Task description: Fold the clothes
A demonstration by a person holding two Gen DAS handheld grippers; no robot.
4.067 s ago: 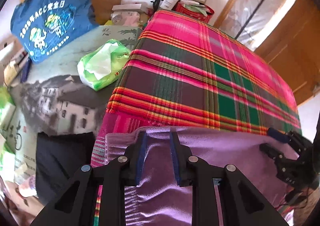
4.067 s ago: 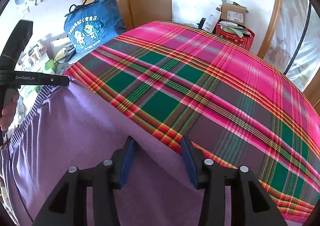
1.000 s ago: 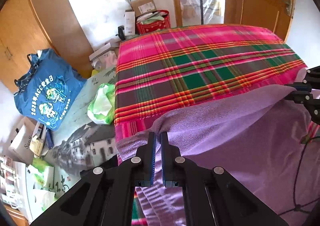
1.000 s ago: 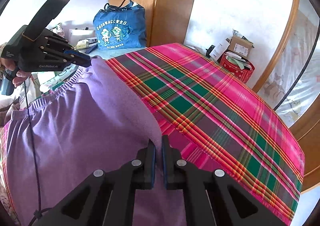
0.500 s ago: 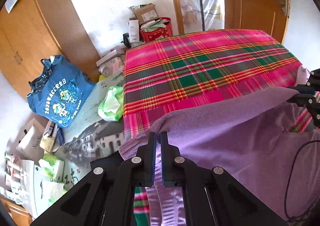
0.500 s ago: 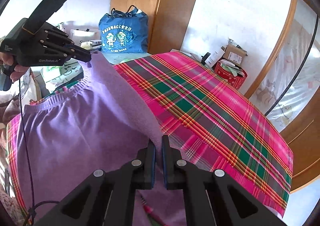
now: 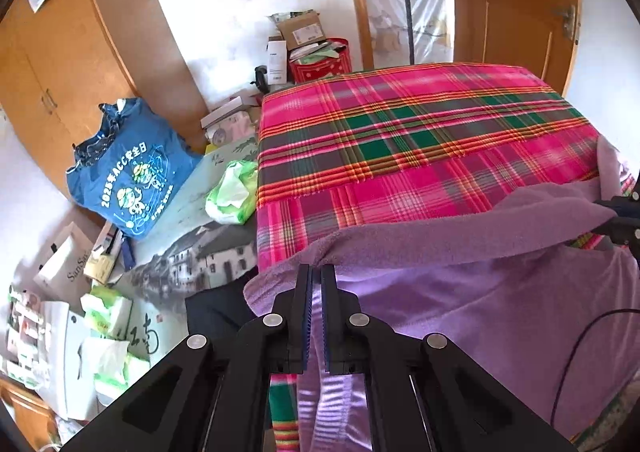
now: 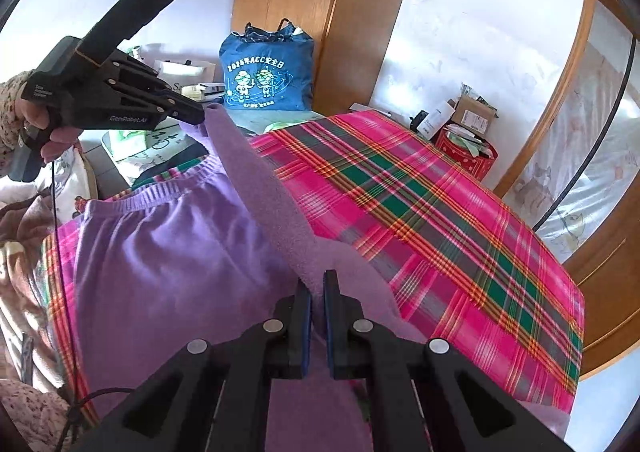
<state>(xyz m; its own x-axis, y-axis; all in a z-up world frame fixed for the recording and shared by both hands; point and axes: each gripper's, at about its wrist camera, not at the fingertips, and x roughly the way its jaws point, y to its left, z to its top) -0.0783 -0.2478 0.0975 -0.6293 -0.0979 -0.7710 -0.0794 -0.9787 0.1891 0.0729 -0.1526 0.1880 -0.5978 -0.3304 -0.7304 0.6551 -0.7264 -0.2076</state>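
A purple fleece garment (image 7: 472, 304) (image 8: 160, 252) lies on the near part of a bed with a pink and green plaid cover (image 7: 420, 140) (image 8: 440, 212). Its far edge is lifted off the cover and stretched in a taut band between both grippers. My left gripper (image 7: 315, 272) is shut on one corner of that edge; in the right wrist view it (image 8: 202, 115) appears at upper left, held by a hand. My right gripper (image 8: 317, 284) is shut on the other corner, and its tip (image 7: 618, 208) shows at the right border of the left wrist view.
Left of the bed lie a blue printed bag (image 7: 128, 176) (image 8: 266, 72), a green plastic bag (image 7: 232, 192), boxes and tissue packs. A red bin with cartons (image 7: 320, 64) (image 8: 466, 148) stands at the bed's far end. Wooden wardrobes (image 8: 304, 12) and doors line the walls.
Both grippers have risen and drawn back toward the near side, carrying the garment's far edge higher off the cover. More of the plaid cover shows. Both stay shut on the fabric.
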